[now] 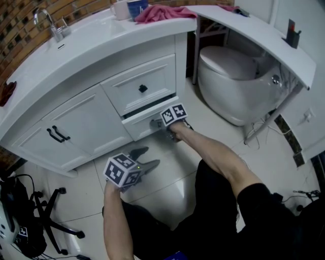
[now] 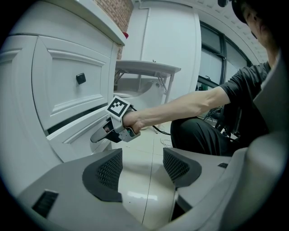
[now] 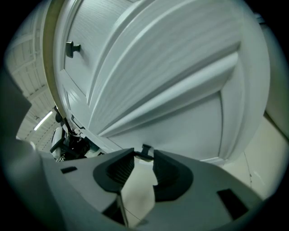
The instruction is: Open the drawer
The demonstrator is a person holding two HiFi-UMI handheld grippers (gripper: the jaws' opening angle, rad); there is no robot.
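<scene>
The white vanity has two drawers. The lower drawer (image 1: pixel 141 124) stands slightly pulled out, with a dark gap above its front (image 2: pixel 76 131). My right gripper (image 1: pixel 158 123) is at that front, its jaws closed on the small black knob (image 3: pixel 146 151). The right gripper view shows the knob pinched between the two tips (image 3: pixel 144 159). The upper drawer (image 1: pixel 147 81) is closed, and its black knob (image 1: pixel 143 88) is free. My left gripper (image 1: pixel 147 158) hangs over the floor tiles in front of the vanity, open with nothing between its pads (image 2: pixel 108 171).
A white toilet (image 1: pixel 238 76) stands right of the vanity, under a white shelf on thin legs (image 1: pixel 277 114). Cabinet doors with black handles (image 1: pixel 58 133) are to the left of the drawers. A chair base (image 1: pixel 51 216) sits on the floor at lower left. A pink cloth (image 1: pixel 162 12) lies on the counter.
</scene>
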